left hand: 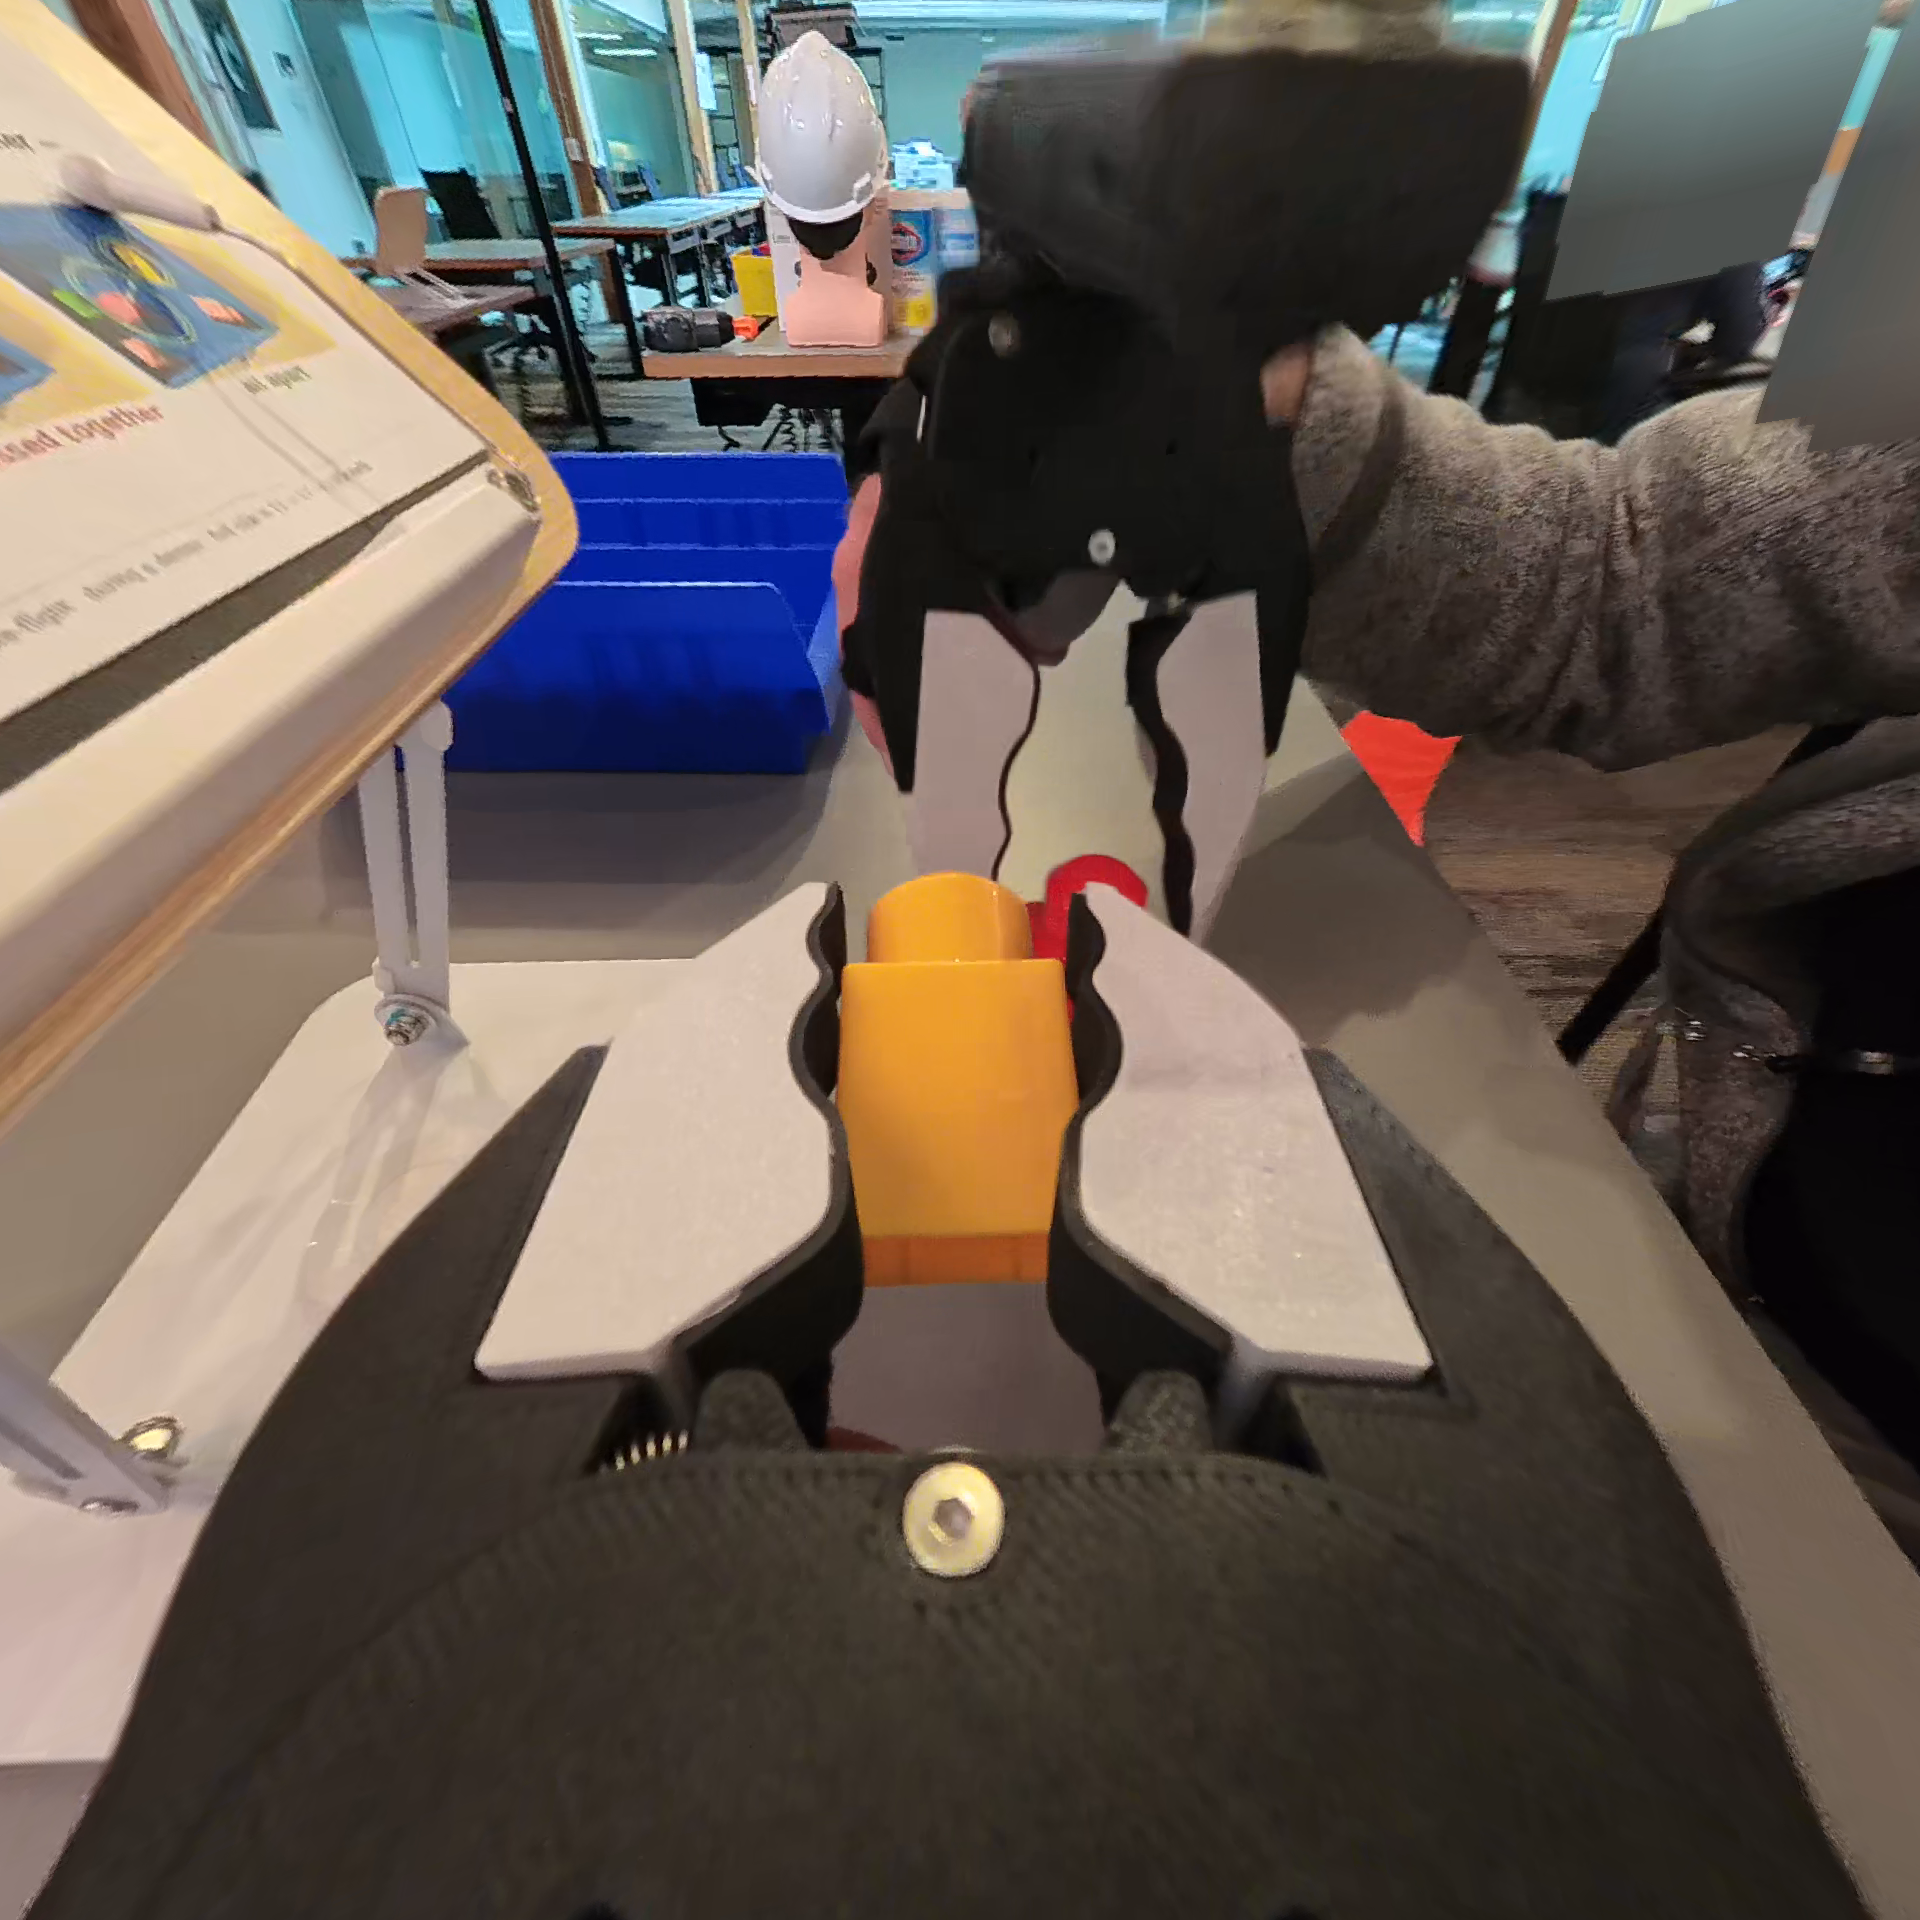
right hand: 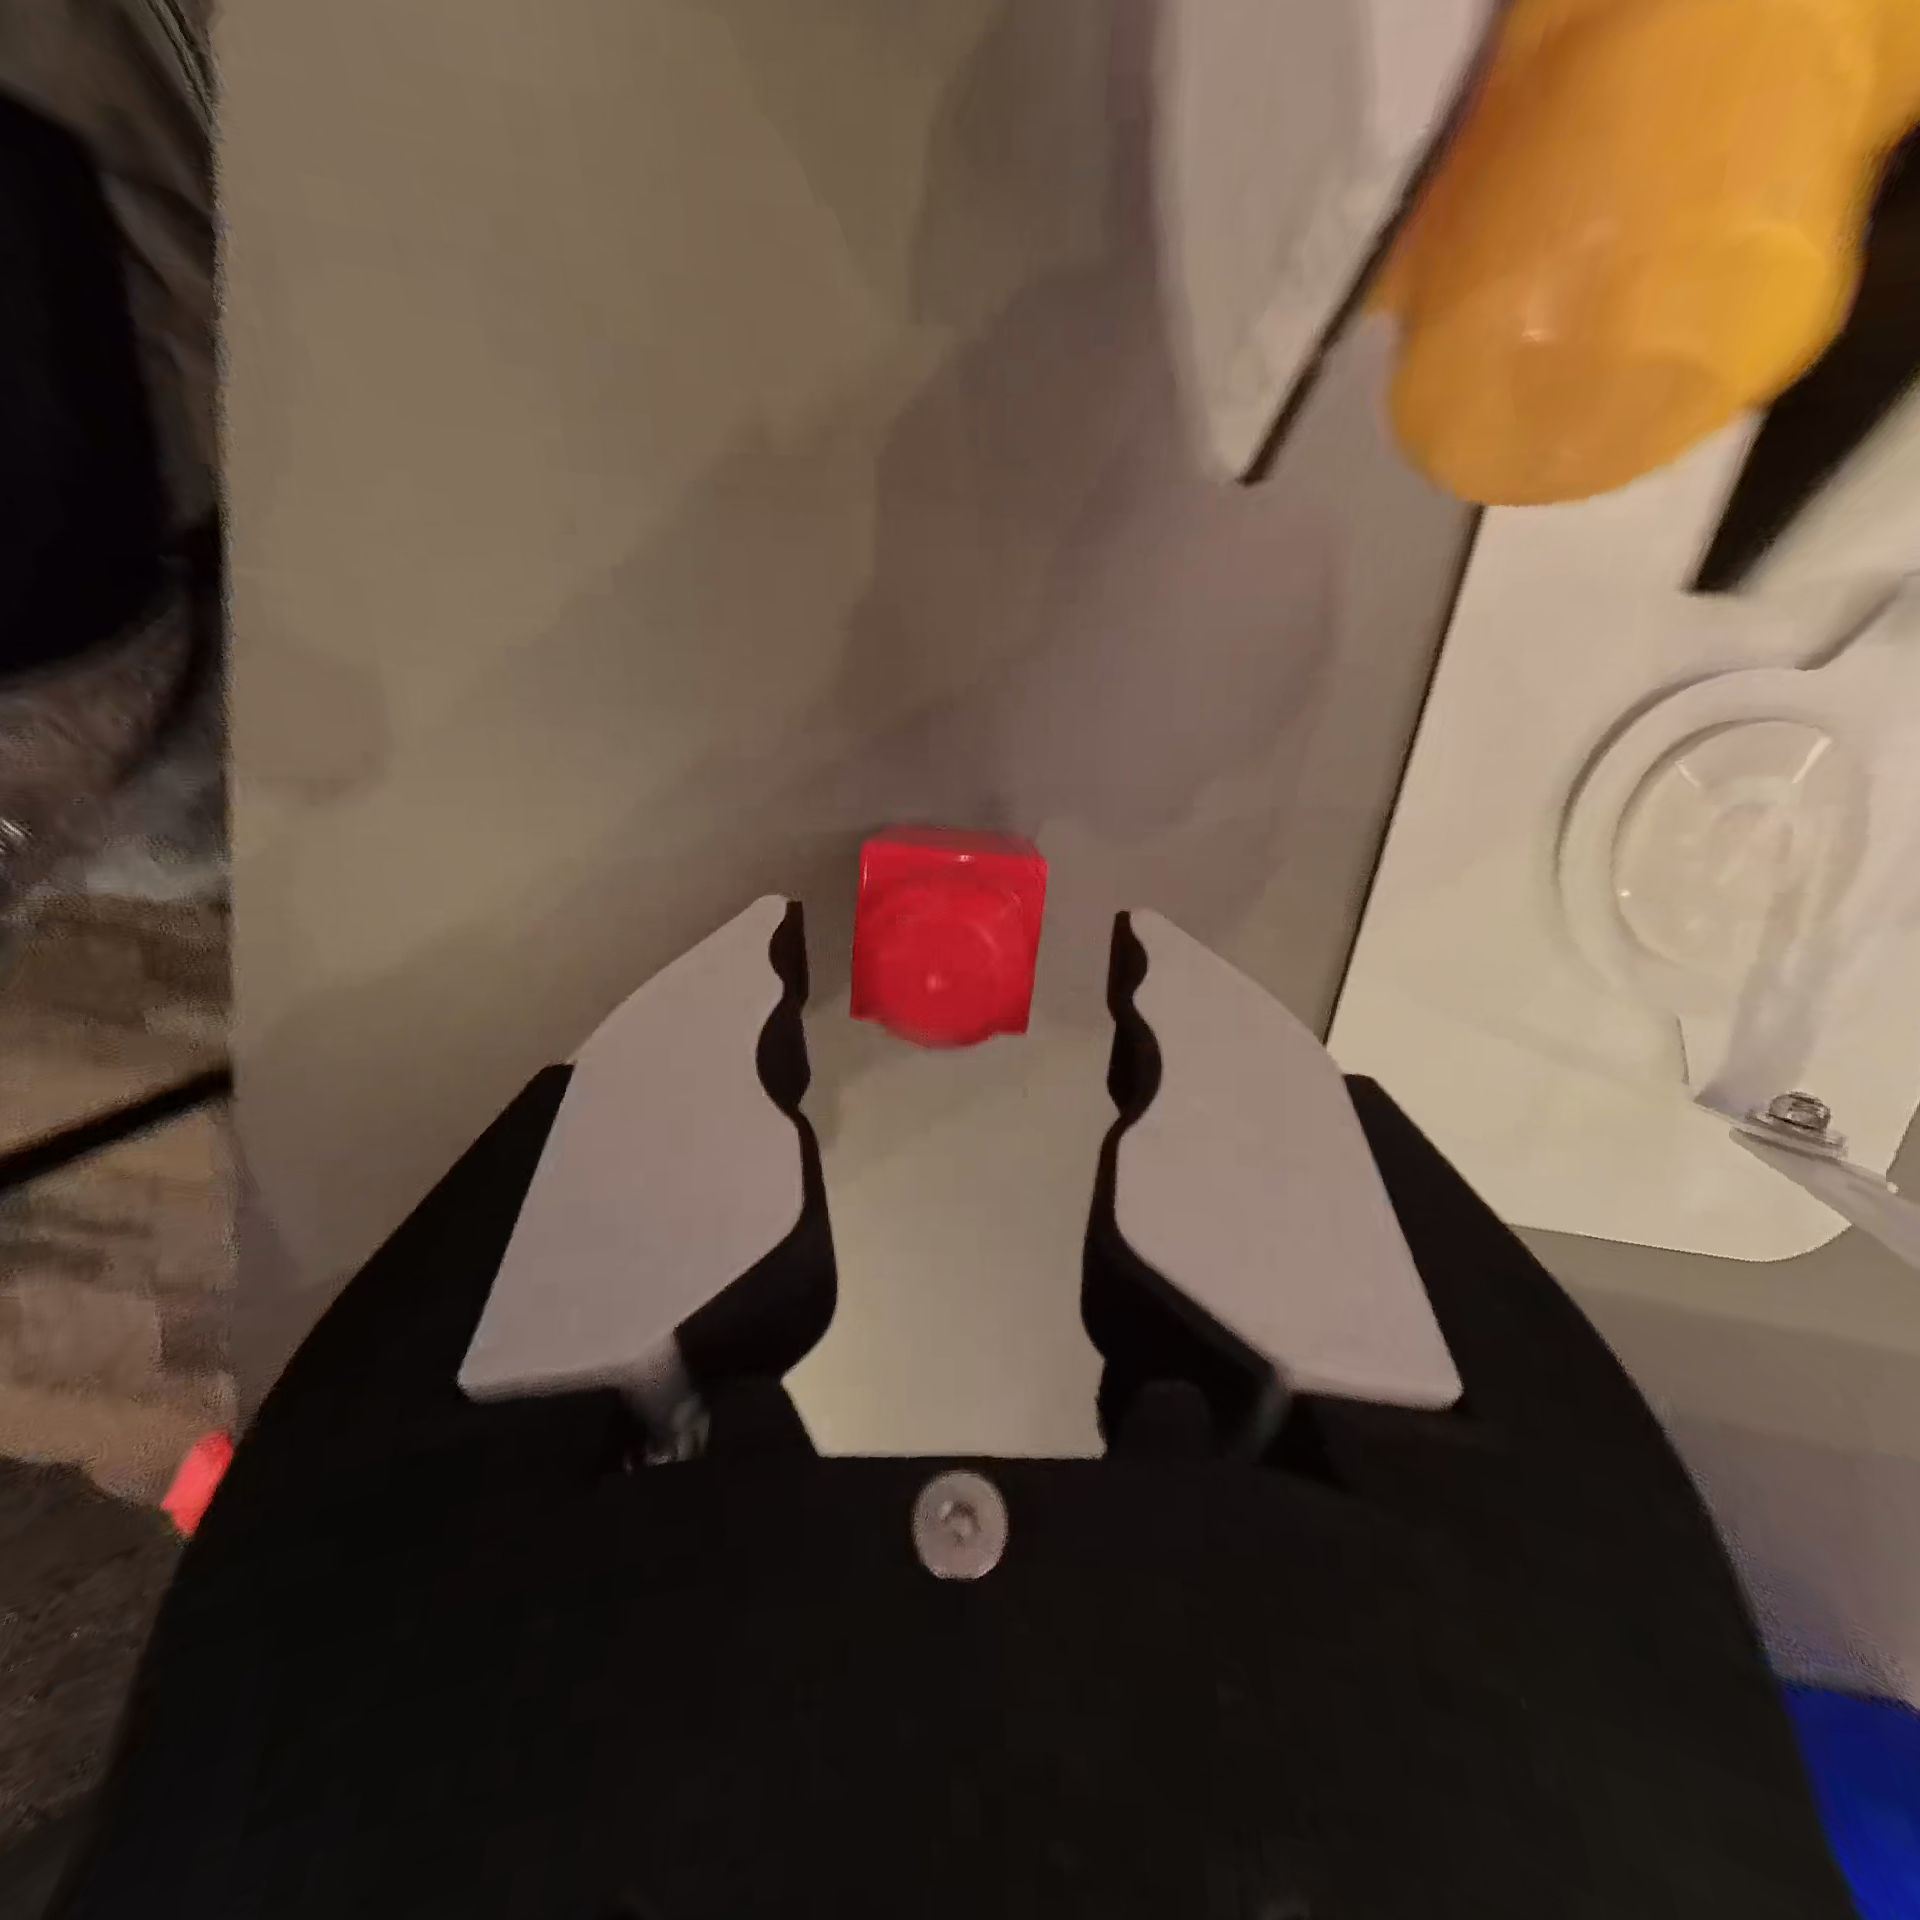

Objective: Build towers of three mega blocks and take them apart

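The left gripper [left hand: 954, 935] pinches an orange block [left hand: 951, 1101]. Both dark wavy pads press against the block's sides, and the block's round stud points forward, away from the gripper's body. The block is lifted clear of the grey table [left hand: 644, 862].

Just beyond the orange block, a red block [left hand: 1091, 894] sits on the table, mostly hidden behind the left gripper's right fingertip. The right gripper [right hand: 956, 925] points down at it from above, its two fingers spread wide. Seen from the right gripper, the red block [right hand: 945, 935] stands stud up on the table between the fingertips, with a clear gap on each side, so neither pad touches it. The orange block [right hand: 1621, 291] shows, blurred, at the upper right of that view, held by the left gripper's fingers.

From the left gripper's side, the right gripper [left hand: 1081, 831] hangs over the red block, held by a person's hand in a grey fleece sleeve [left hand: 1558, 582].

To the left of the left gripper stands a tilted wooden board [left hand: 312, 582] carrying printed sheets, propped on a white metal stand [left hand: 405, 831] whose white base plate [left hand: 260, 1195] lies on the table. Behind it, farther back on the table, is a blue bin [left hand: 665, 623]. A strip of orange tape [left hand: 1403, 769] marks the floor past the table's right edge. Well beyond, in the office, a white hard hat [left hand: 821, 135] sits on a mannequin head on a desk.
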`<state>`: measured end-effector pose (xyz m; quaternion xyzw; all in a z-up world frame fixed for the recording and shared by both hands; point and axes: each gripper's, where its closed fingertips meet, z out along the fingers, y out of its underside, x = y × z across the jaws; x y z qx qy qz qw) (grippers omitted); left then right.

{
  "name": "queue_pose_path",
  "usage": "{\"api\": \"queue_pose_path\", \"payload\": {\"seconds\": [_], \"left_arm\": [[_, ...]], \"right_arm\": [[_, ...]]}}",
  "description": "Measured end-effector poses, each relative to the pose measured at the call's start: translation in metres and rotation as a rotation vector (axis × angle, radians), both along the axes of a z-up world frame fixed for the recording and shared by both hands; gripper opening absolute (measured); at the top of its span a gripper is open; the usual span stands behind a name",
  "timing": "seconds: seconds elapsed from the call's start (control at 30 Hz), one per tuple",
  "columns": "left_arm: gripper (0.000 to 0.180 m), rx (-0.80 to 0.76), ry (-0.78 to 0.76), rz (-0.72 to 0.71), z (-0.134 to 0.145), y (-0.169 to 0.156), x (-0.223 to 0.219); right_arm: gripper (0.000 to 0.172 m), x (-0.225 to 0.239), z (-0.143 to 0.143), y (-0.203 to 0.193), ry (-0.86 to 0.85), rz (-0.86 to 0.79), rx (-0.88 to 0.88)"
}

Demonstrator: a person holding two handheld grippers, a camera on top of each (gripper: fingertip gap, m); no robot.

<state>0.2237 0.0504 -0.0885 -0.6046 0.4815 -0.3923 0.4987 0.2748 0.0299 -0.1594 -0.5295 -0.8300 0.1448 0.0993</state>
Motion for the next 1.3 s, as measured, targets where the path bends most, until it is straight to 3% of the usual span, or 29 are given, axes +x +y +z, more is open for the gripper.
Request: {"api": "queue_pose_path", "payload": {"seconds": [0.03, 0.17, 0.27, 0.47, 0.57, 0.63, 0.87, 0.97, 1.03, 1.1, 1.17, 1.3], "left_arm": [[0.04, 0.027, 0.006, 0.017, 0.002, 0.001, 0.0], [0.04, 0.192, 0.076, 0.099, 0.012, 0.002, 0.001], [0.04, 0.374, 0.156, 0.196, 0.022, 0.002, 0.006], [0.04, 0.709, 0.34, 0.312, 0.031, -0.006, 0.022], [0.04, 0.796, 0.387, 0.341, 0.034, -0.008, 0.027], [0.04, 0.823, 0.408, 0.343, 0.032, -0.01, 0.03], [0.042, 0.805, 0.39, 0.307, 0.026, -0.01, 0.03], [0.04, 0.742, 0.32, 0.304, 0.035, -0.011, 0.024], [0.034, 0.68, 0.302, 0.301, 0.032, -0.007, 0.019], [0.017, 0.611, 0.259, 0.283, 0.028, -0.005, 0.017], [0.0, 0.561, 0.25, 0.283, 0.023, 0.0, 0.014], [0.0, 0.499, 0.237, 0.293, 0.018, 0.008, 0.012]], "right_arm": [[0.057, -0.004, 0.009, -0.001, 0.066, -0.023, -0.042], [0.055, -0.016, 0.048, 0.01, 0.355, -0.219, -0.242], [0.048, -0.03, 0.091, 0.01, 0.608, -0.37, -0.627], [0.048, -0.045, 0.108, 0.004, 0.716, -0.436, -0.936], [0.047, -0.057, 0.1, -0.007, 0.685, -0.412, -0.968], [0.035, -0.063, 0.103, -0.015, 0.698, -0.375, -0.989], [0.034, -0.057, 0.098, -0.01, 0.709, -0.383, -0.844], [0.034, -0.032, 0.103, 0.013, 0.703, -0.42, -0.685], [0.034, -0.003, 0.108, 0.046, 0.688, -0.499, -0.518], [0.035, 0.031, 0.123, 0.084, 0.694, -0.592, -0.412], [0.034, 0.076, 0.125, 0.143, 0.626, -0.759, -0.151], [0.035, 0.159, 0.116, 0.241, 0.455, -1.06, 0.086]]}}
